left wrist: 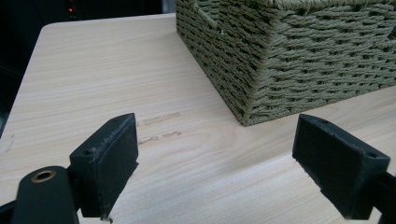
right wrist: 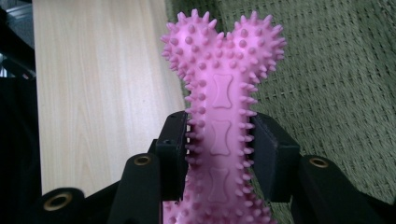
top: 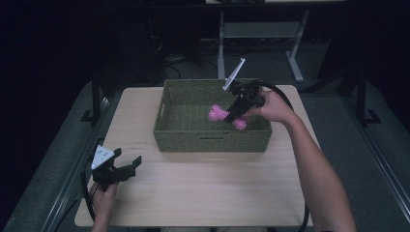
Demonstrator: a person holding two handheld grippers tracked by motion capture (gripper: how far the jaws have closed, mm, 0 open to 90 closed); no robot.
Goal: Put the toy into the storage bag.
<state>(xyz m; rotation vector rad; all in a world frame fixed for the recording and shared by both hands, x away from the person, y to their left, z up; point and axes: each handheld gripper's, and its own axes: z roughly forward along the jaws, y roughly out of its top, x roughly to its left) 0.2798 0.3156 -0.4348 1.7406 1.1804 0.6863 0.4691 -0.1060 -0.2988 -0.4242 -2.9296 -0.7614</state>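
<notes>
Green woven basket (top: 212,137) on tabletop (top: 203,186). Right gripper (right wrist: 219,144) over basket, jaws squeezing pink spiky bone toy (right wrist: 222,88) by middle. Left gripper (left wrist: 215,163) near tabletop's left edge, jaws wide apart, holding nothing.

Looks like a lab or test room, dimly lit: small pale wood tabletop (top: 203,188) w/ rounded corners on grey carpet (top: 382,111), cables (top: 167,60) loose on the floor behind, metal desk legs (top: 295,63) and dark stands (top: 95,104) around it.
</notes>
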